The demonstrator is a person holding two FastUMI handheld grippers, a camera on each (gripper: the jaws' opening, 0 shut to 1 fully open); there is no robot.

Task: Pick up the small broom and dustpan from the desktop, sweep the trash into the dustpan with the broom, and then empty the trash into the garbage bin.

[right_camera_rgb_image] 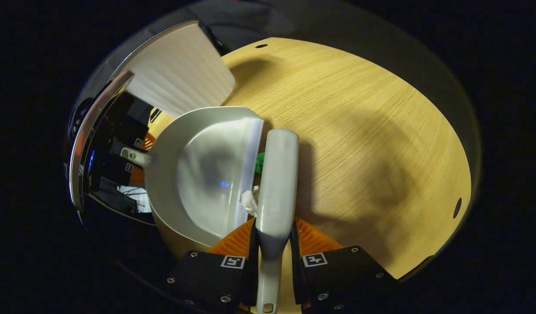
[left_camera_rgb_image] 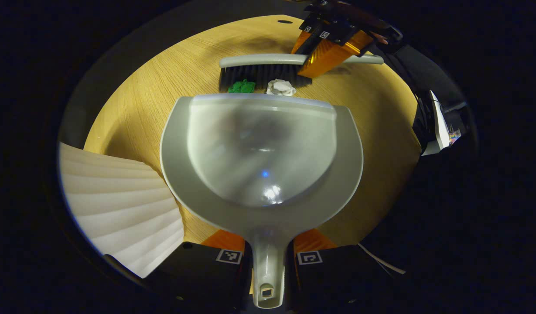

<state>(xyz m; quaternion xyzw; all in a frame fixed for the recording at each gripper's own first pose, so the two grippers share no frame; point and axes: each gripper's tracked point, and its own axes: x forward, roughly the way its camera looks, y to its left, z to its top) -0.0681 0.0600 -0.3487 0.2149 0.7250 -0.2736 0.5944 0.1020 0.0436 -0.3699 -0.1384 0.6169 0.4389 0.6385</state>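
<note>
Wood-grain desktop point(left_camera_rgb_image: 372, 131) spreads out ahead of both my grippers, lit warm against dark surroundings, with a white ribbed bin point(left_camera_rgb_image: 119, 205) close on the left of my left gripper point(left_camera_rgb_image: 268, 261). That gripper is closed on the dustpan's handle, both fingers pressing its sides just below where the handle widens into the dustpan point(left_camera_rgb_image: 261, 152); the pan stretches straight ahead of the jaws with its lip down on the wood. My right gripper point(right_camera_rgb_image: 274, 257) is closed the same way on the broom point(right_camera_rgb_image: 276, 174), fingers clamped on the narrow neck of the handle, the head reaching forward from the jaws. Between the bristles and the pan's lip sit two bits of trash: a green scrap point(left_camera_rgb_image: 241, 86) and a white paper wad point(left_camera_rgb_image: 281, 87), both right at the lip and touching the bristles, neither yet inside the pan. I judge both tools to be light, stiff moulded plastic, smooth enough to twist in a loose hold, so the necks where I have them are the right places: close to the load and narrow enough to pinch firmly. The bristles should be soft and springy, bending before they push. The scraps look nearly weightless and crumpled; a fast stroke could flick them over or past the lip, so I would sweep slowly and keep the pan's edge pressed flat so nothing slides underneath.
</note>
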